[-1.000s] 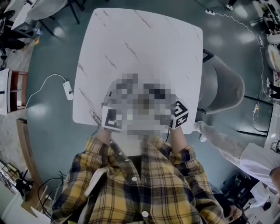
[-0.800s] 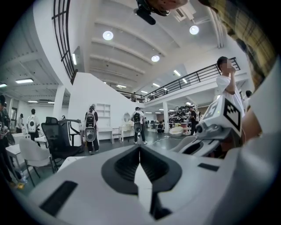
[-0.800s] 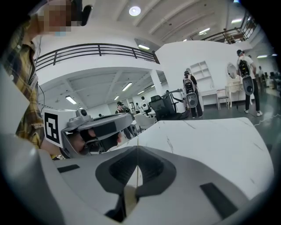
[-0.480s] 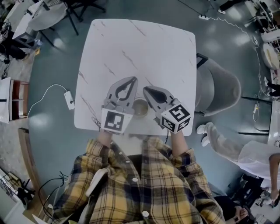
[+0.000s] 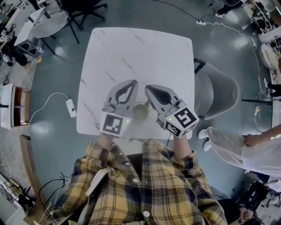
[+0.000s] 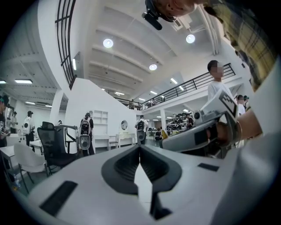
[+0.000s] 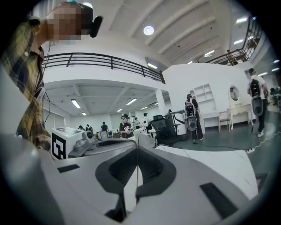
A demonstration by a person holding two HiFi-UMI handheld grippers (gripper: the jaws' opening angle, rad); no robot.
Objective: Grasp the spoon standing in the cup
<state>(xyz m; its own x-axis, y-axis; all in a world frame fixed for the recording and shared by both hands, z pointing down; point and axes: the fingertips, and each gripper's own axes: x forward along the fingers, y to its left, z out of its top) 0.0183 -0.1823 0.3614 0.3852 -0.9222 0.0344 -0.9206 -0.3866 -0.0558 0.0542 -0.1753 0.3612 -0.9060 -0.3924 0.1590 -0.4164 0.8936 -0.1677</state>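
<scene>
A tan cup (image 5: 140, 112) stands near the front edge of the white marble table (image 5: 140, 52), between my two grippers. From above I cannot make out a spoon in it. My left gripper (image 5: 133, 82) lies just left of the cup, its jaws closed with nothing between them. My right gripper (image 5: 147, 88) lies just right of the cup, also shut and empty. In the left gripper view the jaws (image 6: 139, 147) meet at the tips, and the right gripper (image 6: 197, 135) shows alongside. The right gripper view shows its own tips (image 7: 137, 145) pressed together. Neither gripper view shows the cup.
A grey chair (image 5: 218, 90) stands at the table's right side. A person in white (image 5: 246, 151) is at the right, close by. A power strip with cable (image 5: 70, 107) lies on the floor at the left. An office chair (image 5: 81, 8) stands beyond the far edge.
One second ago a mosaic patch hid the grippers and cup. Since half a second ago both grippers stay beside the cup; the right one has shifted slightly right.
</scene>
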